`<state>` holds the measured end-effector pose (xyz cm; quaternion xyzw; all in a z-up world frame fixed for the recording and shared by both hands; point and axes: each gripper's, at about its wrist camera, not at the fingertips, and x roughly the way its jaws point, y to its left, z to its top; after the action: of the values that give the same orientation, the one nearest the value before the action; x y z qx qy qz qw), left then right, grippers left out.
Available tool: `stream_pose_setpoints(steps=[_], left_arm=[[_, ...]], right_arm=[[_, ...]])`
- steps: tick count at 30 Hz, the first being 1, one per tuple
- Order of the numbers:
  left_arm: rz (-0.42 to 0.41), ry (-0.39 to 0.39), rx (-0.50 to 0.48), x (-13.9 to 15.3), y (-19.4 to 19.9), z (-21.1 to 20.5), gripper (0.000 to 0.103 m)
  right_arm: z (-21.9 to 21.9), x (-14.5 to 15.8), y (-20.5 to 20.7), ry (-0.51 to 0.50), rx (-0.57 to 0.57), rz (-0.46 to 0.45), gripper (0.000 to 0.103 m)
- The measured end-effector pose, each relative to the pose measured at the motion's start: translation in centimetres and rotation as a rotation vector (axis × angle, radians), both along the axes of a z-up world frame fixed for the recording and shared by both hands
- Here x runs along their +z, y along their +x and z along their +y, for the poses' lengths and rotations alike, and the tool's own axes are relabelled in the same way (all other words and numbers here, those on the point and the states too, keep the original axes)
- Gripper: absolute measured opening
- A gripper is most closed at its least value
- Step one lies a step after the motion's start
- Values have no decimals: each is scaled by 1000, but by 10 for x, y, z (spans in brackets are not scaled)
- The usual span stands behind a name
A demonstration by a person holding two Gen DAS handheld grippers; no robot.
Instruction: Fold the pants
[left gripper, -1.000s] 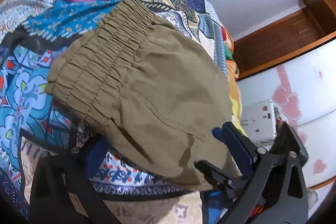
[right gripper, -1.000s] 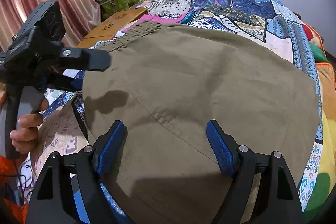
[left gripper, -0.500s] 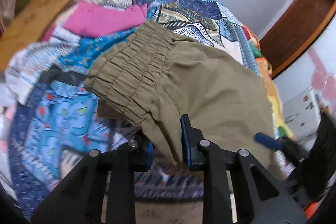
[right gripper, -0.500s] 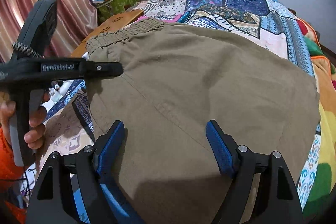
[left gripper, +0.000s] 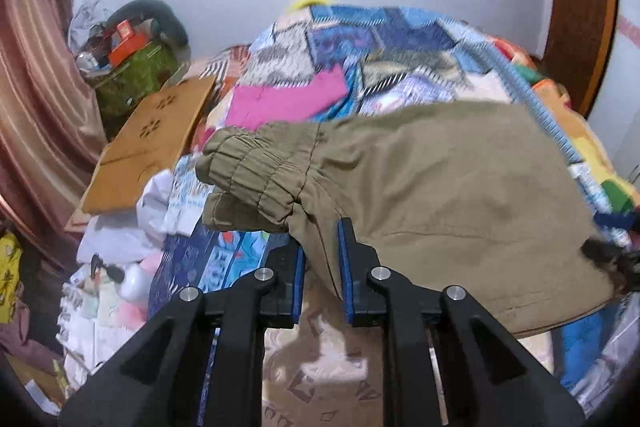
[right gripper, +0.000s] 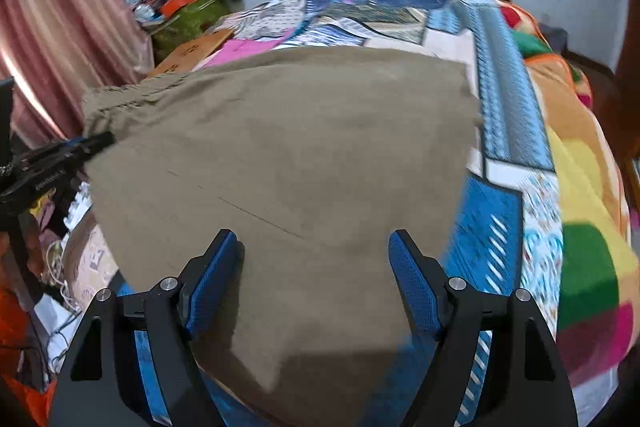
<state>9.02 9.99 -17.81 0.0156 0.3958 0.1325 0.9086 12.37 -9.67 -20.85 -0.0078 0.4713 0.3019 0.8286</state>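
Pants of olive-khaki woven cloth [left gripper: 432, 195] lie spread over the patchwork quilt in blues and pinks [left gripper: 400, 47] on the bed. My left gripper [left gripper: 320, 259], fingers nearly together, pinches a fold of the near edge just below the gathered elastic waistband [left gripper: 256, 167], which bunches toward ten o'clock and hangs past the quilt's side. My right gripper [right gripper: 316, 267] is spread wide, blue pads [right gripper: 212, 279] resting on the cloth with nothing clamped between them. From one to three o'clock of the pants in the right wrist view, bare quilt shows. At nine o'clock sits a perforated wooden board [left gripper: 148, 143] beside a striped pink curtain [left gripper: 28, 87].
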Motion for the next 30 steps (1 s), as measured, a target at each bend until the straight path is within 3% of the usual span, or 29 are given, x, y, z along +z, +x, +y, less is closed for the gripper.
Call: stream_pose_setpoints(steps=[4,7,10,12,17,22,30], left_arm=[[-94,95,-69,32,3,-26,14],[-153,120,-148,55,7,-52,13],[-191,96,-251,75,14,-78,12],[-193,33,-329,84,21,-93,10],[-142,-129,-504,89,38,-129,7],[-58,-269,-649,75,44,-156,2],[103,-348,-710,41,51,-180,2]], right_arm=[[-9,-9,0,47,-14,24,77],[-4,-10,2,42,-16,18,79],[-3,-10,4,41,-7,16,79],[-7,-11,2,49,-4,18,80],[-11,-13,2,64,-7,16,79],[-24,-8,-5,86,-59,24,78],[-76,-4,-18,80,-195,22,78]])
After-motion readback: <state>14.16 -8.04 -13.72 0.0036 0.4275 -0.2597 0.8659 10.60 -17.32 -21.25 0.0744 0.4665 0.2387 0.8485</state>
